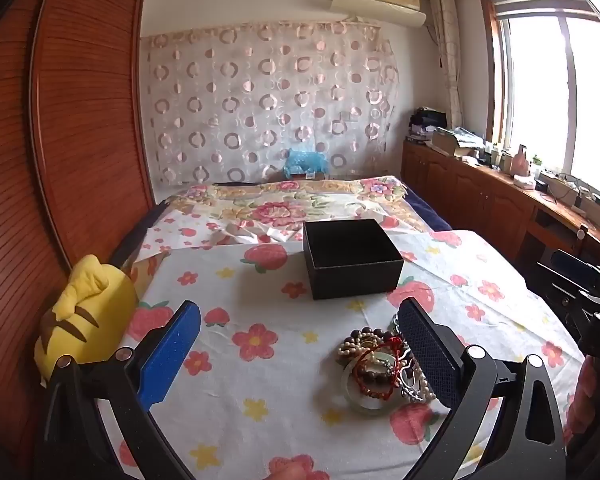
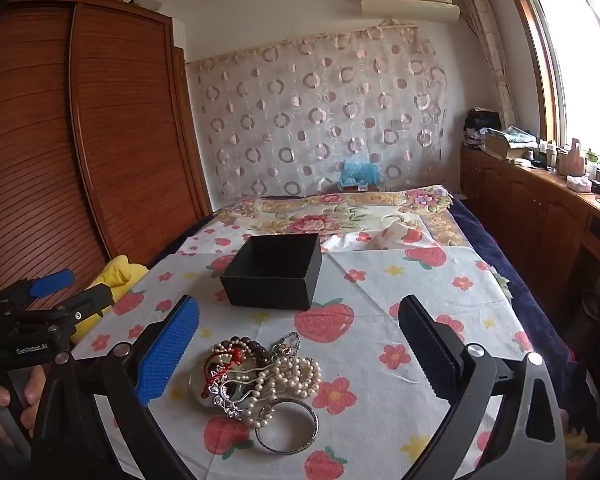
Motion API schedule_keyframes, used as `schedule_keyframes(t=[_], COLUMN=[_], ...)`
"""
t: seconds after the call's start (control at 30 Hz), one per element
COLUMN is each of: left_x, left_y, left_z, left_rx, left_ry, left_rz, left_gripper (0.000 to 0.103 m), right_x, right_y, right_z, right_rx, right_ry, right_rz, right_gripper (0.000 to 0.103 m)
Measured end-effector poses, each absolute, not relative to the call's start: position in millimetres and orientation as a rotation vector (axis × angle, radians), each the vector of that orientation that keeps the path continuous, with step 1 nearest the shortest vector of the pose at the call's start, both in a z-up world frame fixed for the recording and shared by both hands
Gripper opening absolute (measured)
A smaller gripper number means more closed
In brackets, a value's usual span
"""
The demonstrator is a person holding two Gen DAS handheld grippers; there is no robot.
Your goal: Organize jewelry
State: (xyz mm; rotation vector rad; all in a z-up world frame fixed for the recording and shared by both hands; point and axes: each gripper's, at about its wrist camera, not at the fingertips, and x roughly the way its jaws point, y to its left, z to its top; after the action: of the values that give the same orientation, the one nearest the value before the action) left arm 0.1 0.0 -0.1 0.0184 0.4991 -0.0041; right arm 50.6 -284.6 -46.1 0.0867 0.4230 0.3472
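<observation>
both grippers, left (image 1: 300, 320) and right (image 2: 298, 314), jaws wide apart, nothing held. jewelry pile (image 2: 256, 384) lower centre on cloth (image 2: 380, 280), bangle (image 2: 286, 426) flat at near edge. box (image 2: 274, 276) mid-frame, open side up, bare cloth between and right.

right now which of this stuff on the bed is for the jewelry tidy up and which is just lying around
For the job:
- jewelry pile: pearl strands, dark beads, red cord, silver bangle, pale bangle
- black box, open, nothing seen inside
- left gripper and right gripper, both open

Lying about:
- yellow plush
- blue bag at the headboard
- clutter on the window counter
</observation>
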Motion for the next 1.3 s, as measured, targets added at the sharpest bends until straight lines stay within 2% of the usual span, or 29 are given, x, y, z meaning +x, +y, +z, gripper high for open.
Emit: schedule_keyframes(t=[1.3], left_x=[-0.3], left_y=[-0.1], left_z=[0.2], left_rx=[0.017], left_ry=[0.493], left_rz=[-0.006], left_gripper=[0.096], right_x=[51.1], right_y=[-284.8], right_z=[-47.0], right_rx=[0.094], right_ry=[0.431], right_rz=[0.349], right_gripper=[0.101])
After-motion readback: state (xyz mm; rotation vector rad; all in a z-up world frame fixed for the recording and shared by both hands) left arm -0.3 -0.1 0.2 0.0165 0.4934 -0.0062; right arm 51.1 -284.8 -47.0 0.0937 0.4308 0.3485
